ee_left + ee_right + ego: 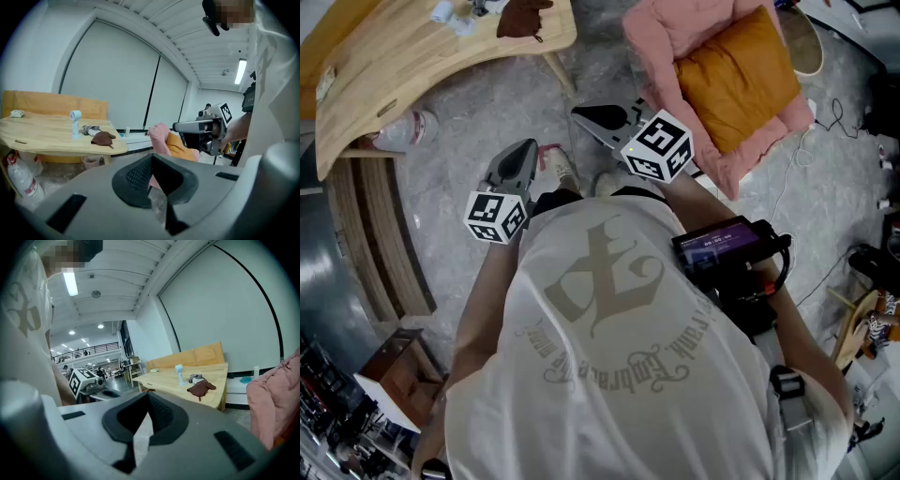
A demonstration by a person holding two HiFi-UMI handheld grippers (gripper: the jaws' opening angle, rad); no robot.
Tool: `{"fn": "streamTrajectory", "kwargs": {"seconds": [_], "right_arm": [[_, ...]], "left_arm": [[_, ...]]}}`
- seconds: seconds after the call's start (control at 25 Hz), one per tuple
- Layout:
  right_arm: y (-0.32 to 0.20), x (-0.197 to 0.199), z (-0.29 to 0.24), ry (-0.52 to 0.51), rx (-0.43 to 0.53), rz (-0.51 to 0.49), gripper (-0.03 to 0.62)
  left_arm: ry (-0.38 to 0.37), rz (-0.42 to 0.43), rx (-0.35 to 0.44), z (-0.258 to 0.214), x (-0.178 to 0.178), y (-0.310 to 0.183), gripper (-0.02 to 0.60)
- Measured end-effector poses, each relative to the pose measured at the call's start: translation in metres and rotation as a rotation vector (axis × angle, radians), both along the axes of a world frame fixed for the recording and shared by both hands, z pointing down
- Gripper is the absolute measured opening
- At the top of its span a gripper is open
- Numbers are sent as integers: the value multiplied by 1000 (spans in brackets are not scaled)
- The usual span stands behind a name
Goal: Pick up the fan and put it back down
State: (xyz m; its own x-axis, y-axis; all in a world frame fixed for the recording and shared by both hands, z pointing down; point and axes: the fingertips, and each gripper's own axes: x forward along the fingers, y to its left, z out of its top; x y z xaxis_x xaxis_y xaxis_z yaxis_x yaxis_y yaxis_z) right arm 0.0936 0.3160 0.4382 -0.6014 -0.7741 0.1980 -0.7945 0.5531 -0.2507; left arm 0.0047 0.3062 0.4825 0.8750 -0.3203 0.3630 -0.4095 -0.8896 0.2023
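Close to fan (75, 123), brown cloth (103, 138)

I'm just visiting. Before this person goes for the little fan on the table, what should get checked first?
1. Fan upright on the wooden table: ok.
2. Fan close enough to grab: not ok; the table stands well ahead of both grippers.
3. Left gripper open for a grab: not ok; jaws together, nothing between them.
4. Right gripper open for a grab: not ok; jaws together, nothing between them.
5. Fan free of the brown cloth lying beside it: cannot tell.
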Motion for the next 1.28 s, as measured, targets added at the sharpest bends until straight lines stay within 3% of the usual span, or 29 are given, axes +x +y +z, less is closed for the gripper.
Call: {"fn": "streamTrajectory", "kwargs": {"seconds": [0.16,0.72,1.28], "right_arm": [[-4,4,-7,-26,20,33,14],[-29,-1,-44,-12,72,13,15],[-106,5,-26,-7,46,43,14]], "left_arm": [[-5,2,2,-2,-2,3,9],[-8,-13,-3,-13,-8,-1,10],[4,28,-7,-5,5,-89,9]]}}
